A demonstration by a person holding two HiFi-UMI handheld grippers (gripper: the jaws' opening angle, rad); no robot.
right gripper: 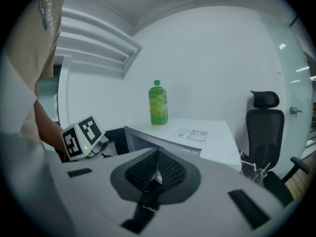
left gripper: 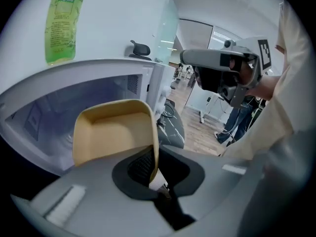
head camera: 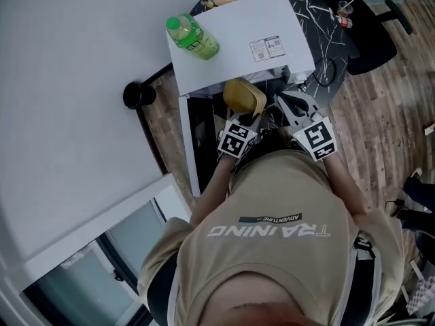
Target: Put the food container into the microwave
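Yellow container (head camera: 243, 98), wht microwave (head camera: 238, 43) (green btl (head camera: 192, 36))

food container (head camera: 244, 96) (left gripper: 111, 132): tan tub, rounded-rectangular, open top, empty; one side wall pinched in left tongs (left gripper: 152, 169), held in air just before microwave mouth.
microwave (head camera: 238, 39) (left gripper: 98, 78): white box, door open, pale cavity exposed, label sticker (head camera: 265, 47) on top panel.

The person's beige shirt (head camera: 268, 231) carries "TRAINING" in large pale letters, with a small dark tag reading "ADVENTURE" beside it. The green bottle (left gripper: 63, 23) at a corner of the microwave (head camera: 234, 60) top has a label with Chinese characters and fine print too blurred to read. A white sticker (head camera: 266, 47) near the top's right edge shows illegible print. Two cubes (head camera: 236, 140) (head camera: 318, 140) bear black-and-white square markers.
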